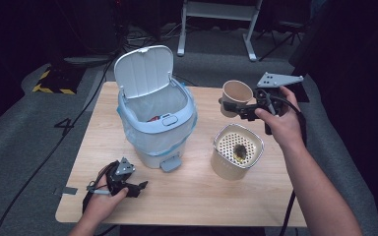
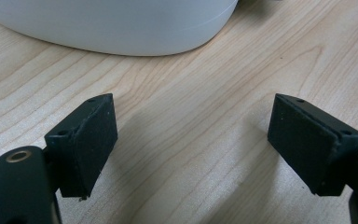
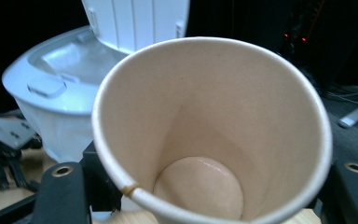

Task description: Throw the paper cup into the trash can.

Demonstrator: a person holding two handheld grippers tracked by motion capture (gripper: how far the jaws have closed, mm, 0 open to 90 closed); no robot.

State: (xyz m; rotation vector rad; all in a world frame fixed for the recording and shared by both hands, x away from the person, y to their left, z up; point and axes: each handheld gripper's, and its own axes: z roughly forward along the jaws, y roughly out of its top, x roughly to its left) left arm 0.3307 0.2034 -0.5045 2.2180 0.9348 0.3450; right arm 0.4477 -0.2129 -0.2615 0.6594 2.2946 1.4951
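Observation:
A paper cup (image 1: 236,96) hangs above the table's right side, tilted, with my right gripper (image 1: 234,109) shut on its lower body. Up close the paper cup (image 3: 205,135) is empty, its bottom faintly wet. A white pedal bin (image 1: 155,123) with a blue liner stands mid-table, its lid (image 1: 142,69) raised. A cream container (image 1: 237,151) with a perforated insert holding dark residue sits below the cup. My left gripper (image 1: 137,188) rests on the table near the front left, open; its jaws stand wide apart over bare wood, nothing between the pads (image 2: 86,140).
The bin's round base (image 2: 116,28) lies just beyond the left gripper. The wooden table (image 1: 187,196) ends close behind the bin. A desk frame (image 1: 216,24) and cables (image 1: 54,147) lie on the grey floor beyond.

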